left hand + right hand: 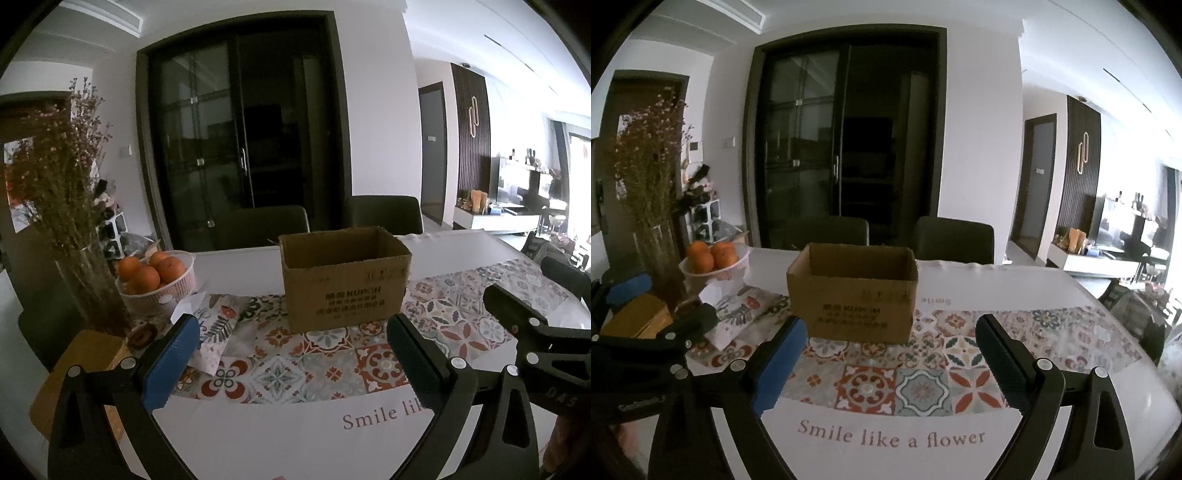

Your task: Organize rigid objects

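An open brown cardboard box (345, 280) (855, 291) stands upright on the patterned tablecloth (325, 369) (923, 387), a little ahead of both grippers. Its inside is hidden from these low views. My left gripper (295, 350) is open, its blue pads wide apart over the cloth with nothing between them. My right gripper (890, 358) is open too, empty, just short of the box's near face. In the left wrist view the right gripper (532, 332) shows at the right edge; in the right wrist view the left gripper (646, 332) shows at the left edge.
A white basket of oranges (157, 280) (713, 262) sits at the left, beside a glass vase of dried flowers (74, 221) (653, 206). A floral fabric pouch (218, 325) (738, 314) lies left of the box. A wooden board (74, 373) is at the near left. Two dark chairs (384, 214) stand behind the table.
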